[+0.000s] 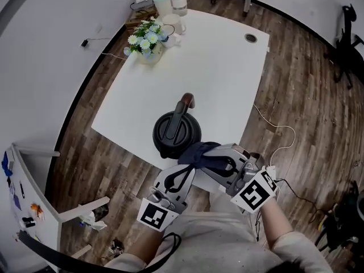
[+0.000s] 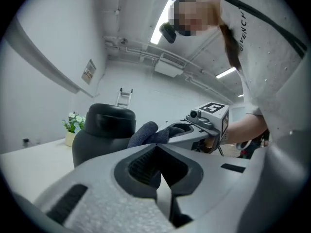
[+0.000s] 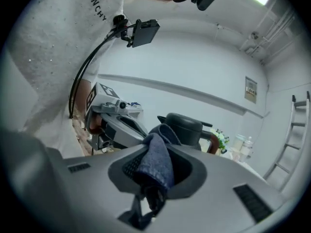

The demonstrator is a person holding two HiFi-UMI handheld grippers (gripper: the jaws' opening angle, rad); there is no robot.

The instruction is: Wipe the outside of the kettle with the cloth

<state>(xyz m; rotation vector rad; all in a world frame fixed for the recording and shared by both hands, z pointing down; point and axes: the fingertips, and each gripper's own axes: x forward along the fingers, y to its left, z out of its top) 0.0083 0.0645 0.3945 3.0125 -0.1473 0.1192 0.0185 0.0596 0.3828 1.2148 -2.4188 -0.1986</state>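
A black kettle stands at the near edge of a white table. The right gripper pinches a dark blue cloth against the kettle's near side. Left of it, the left gripper has its jaws closed and empty.

kettle: black, matt body; lid smooth, looks plastic
kettle handle end: brown, wood-like, slight sheen
cloth: dark blue fabric, rough woven texture, matt
left gripper: grey plastic, fine speckled grain, matt
pads: black, ribbed, rubbery look
right gripper: same grey grainy plastic, matt
table: white, smooth, matt
floor: dark wood planks, grain visible, low sheen
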